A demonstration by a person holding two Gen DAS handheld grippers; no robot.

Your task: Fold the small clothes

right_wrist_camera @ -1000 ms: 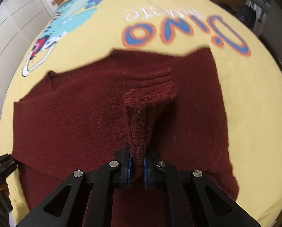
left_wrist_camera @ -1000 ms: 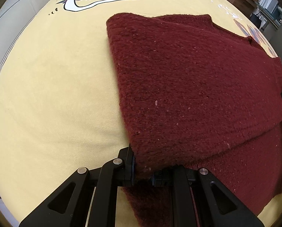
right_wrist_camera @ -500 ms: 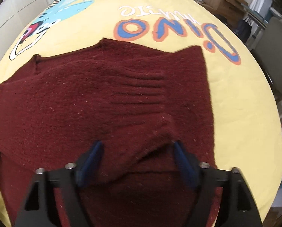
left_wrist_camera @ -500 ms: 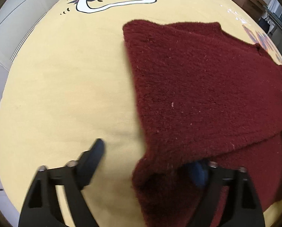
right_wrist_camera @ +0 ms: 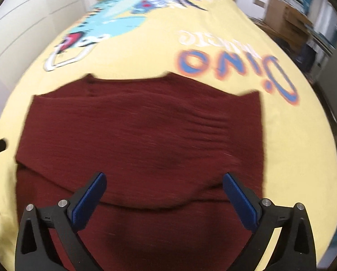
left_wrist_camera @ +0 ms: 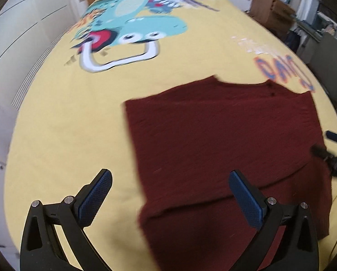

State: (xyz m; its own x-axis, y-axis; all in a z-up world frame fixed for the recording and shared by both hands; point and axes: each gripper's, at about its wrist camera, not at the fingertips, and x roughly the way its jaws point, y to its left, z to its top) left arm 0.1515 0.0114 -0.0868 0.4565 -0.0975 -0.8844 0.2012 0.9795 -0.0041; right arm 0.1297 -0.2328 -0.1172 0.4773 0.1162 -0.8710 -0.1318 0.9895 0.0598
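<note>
So both grippers are spread wide and holding nothing. The left gripper (left_wrist_camera: 169,180) has its blue-padded fingers (left_wrist_camera: 94,197) far apart, one over bare yellow bedspread (left_wrist_camera: 66,124) and the other over the dark red sweater (left_wrist_camera: 225,135). Neither pad looks like it's touching the fabric, they just hang above it, though the frame is pretty motion-blurred so I wouldn't swear to the exact gap.

Same deal with the right gripper (right_wrist_camera: 165,185): jaws fully apart, blue pads (right_wrist_camera: 240,203) either side of the middle of the sweater (right_wrist_camera: 146,135), nothing pinched between them.

The sweater itself lies flat on the bedspread (right_wrist_camera: 292,146), partly folded. There's a folded-over layer on top, with its edge running across the near part of the garment, and a ribbed cuff (right_wrist_camera: 213,124) lying across the body toward the right side. Its far edge sits just beside the orange-and-blue lettering (right_wrist_camera: 236,67) printed on the bedspread, and the cartoon dinosaur (left_wrist_camera: 132,27) is well beyond it.

In the left view you can catch the tips of the right gripper (left_wrist_camera: 331,149) at the sweater's right edge.
</note>
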